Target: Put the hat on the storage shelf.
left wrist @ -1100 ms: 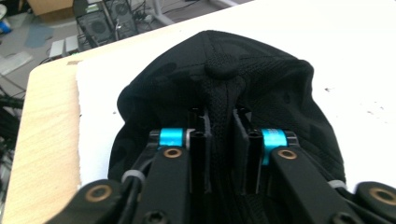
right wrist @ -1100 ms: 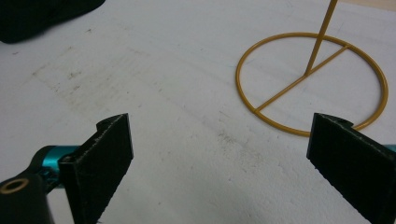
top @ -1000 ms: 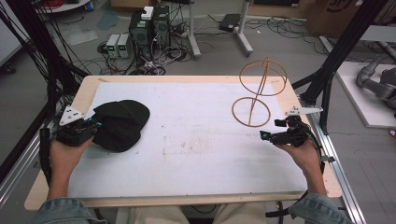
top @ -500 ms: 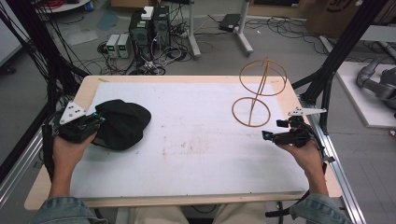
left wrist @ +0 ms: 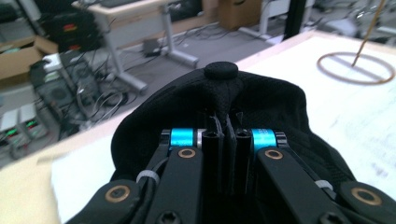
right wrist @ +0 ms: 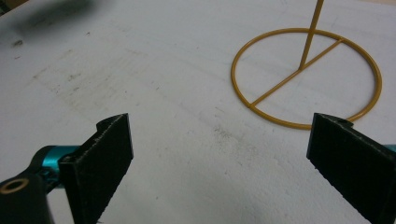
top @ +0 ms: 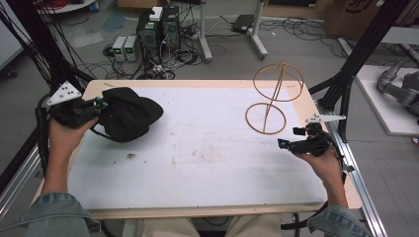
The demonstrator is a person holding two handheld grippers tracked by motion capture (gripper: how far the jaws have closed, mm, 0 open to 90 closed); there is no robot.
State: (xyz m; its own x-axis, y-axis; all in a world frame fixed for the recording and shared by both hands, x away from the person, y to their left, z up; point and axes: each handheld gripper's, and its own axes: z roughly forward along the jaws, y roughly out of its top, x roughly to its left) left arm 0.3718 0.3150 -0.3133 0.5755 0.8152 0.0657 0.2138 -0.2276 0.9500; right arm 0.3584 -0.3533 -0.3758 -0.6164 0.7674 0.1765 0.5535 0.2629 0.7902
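A black cap (top: 129, 116) sits at the table's far left, and my left gripper (top: 101, 104) is shut on its fabric from the left side. In the left gripper view the jaws (left wrist: 226, 135) pinch a fold of the cap (left wrist: 261, 107) just below its top button. A gold wire stand (top: 273, 96) with a ring base and a ring top stands at the far right. My right gripper (top: 290, 137) rests low near the right edge, just in front of the stand's base. It is open (right wrist: 219, 140), with only bare table between its jaws, and the stand's base (right wrist: 280, 85) lies ahead.
The white table top (top: 197, 153) has a wooden rim. Black frame posts (top: 356, 59) rise at both sides of the table. Computer boxes (top: 158, 24) and cables lie on the floor beyond the far edge. The wire stand (left wrist: 369, 32) shows far off in the left gripper view.
My left gripper has moved toward the far left edge with the cap, which has bunched up and shifted with it. The right gripper has hardly moved.
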